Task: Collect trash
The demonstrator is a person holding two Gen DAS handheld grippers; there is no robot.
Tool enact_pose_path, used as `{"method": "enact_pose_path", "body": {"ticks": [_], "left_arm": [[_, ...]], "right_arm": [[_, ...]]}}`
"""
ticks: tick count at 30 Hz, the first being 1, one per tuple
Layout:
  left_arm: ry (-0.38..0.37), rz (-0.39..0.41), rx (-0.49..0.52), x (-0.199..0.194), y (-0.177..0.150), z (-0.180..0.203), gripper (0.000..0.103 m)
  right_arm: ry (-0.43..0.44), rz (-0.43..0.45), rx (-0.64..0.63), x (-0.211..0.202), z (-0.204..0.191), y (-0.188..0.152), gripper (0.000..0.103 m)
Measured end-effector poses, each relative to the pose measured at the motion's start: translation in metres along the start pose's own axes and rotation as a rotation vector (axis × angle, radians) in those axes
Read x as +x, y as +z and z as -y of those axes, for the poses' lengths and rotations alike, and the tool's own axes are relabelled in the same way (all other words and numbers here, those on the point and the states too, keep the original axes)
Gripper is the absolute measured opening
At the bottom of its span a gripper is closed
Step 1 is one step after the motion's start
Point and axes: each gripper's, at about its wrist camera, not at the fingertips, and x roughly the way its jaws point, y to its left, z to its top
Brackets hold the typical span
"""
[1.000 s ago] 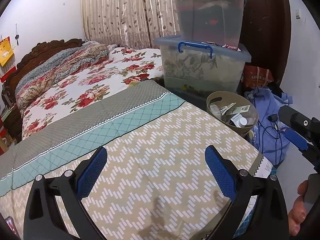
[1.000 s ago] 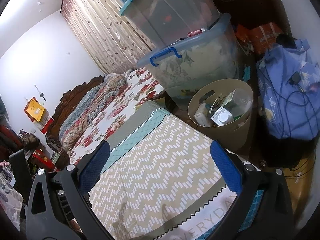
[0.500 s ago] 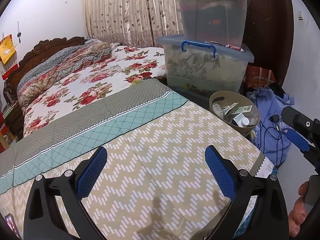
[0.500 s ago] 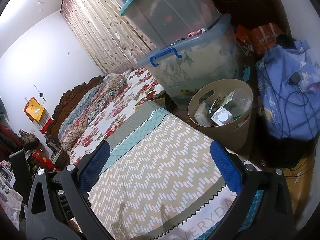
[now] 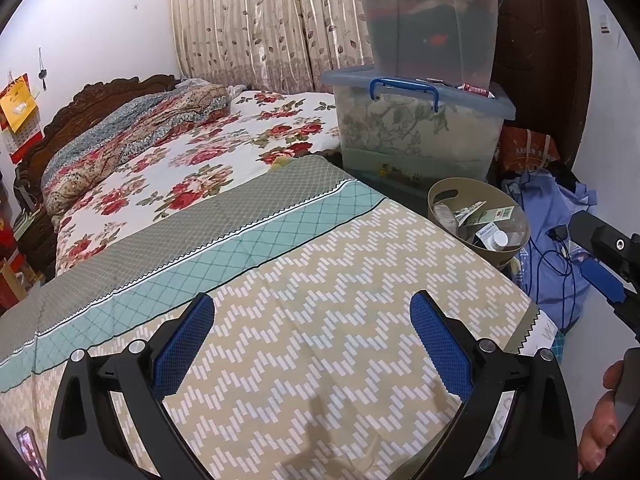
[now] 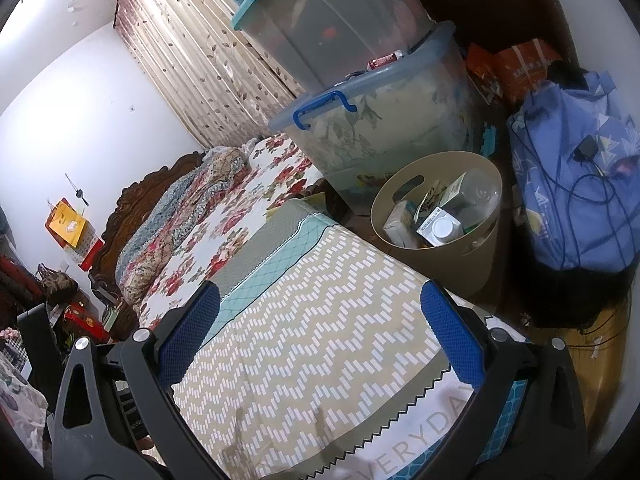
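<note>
I see a bedroom with plain white walls (image 5: 92,20). A bed (image 5: 320,344) fills most of my view, covered near me by a beige zigzag-patterned spread with teal and grey bands, and farther off by a rose-print sheet (image 5: 224,152). A folded floral quilt (image 5: 132,132) lies against the carved dark wooden headboard (image 5: 104,94). Beige leaf-print curtains (image 5: 256,24) hang along the far wall, glowing with daylight. Beside the bed, two clear plastic storage bins (image 6: 376,112) are stacked, the upper with a teal lid, the lower with a blue handle. A dark wooden door (image 5: 540,52) stands behind them. A yellow and red hanging (image 5: 18,104) decorates the left wall.
</note>
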Motion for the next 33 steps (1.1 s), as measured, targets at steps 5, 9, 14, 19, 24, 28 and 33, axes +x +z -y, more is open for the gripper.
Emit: {"method": "enact_pose_path", "body": {"ticks": [5,9,14,19,24,28,33], "left_arm": [[0.003,0.000,-0.007,0.001,0.001,-0.002,0.094],[0.008,-0.007,-0.018,0.001,0.002,-0.003,0.094],[0.023,-0.015,-0.025,0.001,0.003,-0.003,0.094],[0.019,0.004,-0.037,-0.006,0.005,-0.004,0.094],[0.020,0.019,-0.053,-0.011,0.006,-0.006,0.094],[0.020,0.012,-0.055,-0.011,0.006,-0.009,0.094],[0.008,-0.004,-0.072,-0.008,0.006,-0.014,0.094]], "right_arm": [[-0.002,-0.004,0.002,0.000,0.000,0.000,0.099],[-0.001,-0.004,0.003,-0.001,-0.001,0.000,0.099],[0.004,-0.005,0.007,-0.001,-0.001,0.000,0.099],[0.007,-0.009,0.012,0.000,0.000,0.000,0.099],[0.009,-0.013,0.005,-0.001,-0.005,-0.001,0.099],[0.007,-0.009,-0.004,-0.002,-0.008,-0.002,0.099],[0.006,-0.014,-0.004,-0.001,-0.010,-0.003,0.099]]}}
